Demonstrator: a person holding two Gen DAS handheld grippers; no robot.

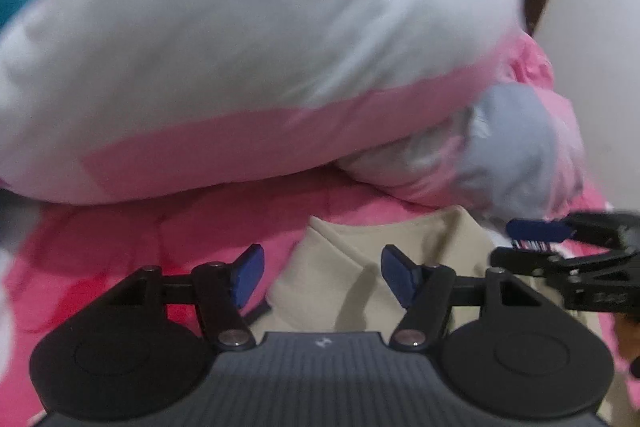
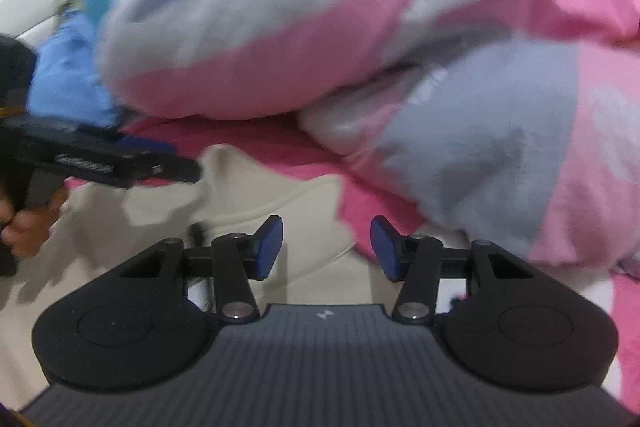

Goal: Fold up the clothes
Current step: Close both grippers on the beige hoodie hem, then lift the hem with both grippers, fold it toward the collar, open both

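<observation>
**Both grippers open over a beige garment on a pink bed**

Nearest in the left wrist view, the left gripper [image 1: 322,277] has its blue pads spread wide with nothing between them. It sits over the left edge of the garment [image 1: 352,267], which lies flat on the pink sheet [image 1: 120,239].

The right gripper [image 2: 326,247] is likewise wide open and holds nothing, above the garment's right edge.

Only the left view shows the right gripper from the side, at the garment's far right. Only the right view shows a hand [image 2: 24,231] gripping the left tool, and blue cloth [image 2: 64,79] behind it.

Farther back, a pillow [image 1: 240,47] in white, pink and grey fills both views. The left view alone shows a wall [image 1: 600,47] beyond.
</observation>
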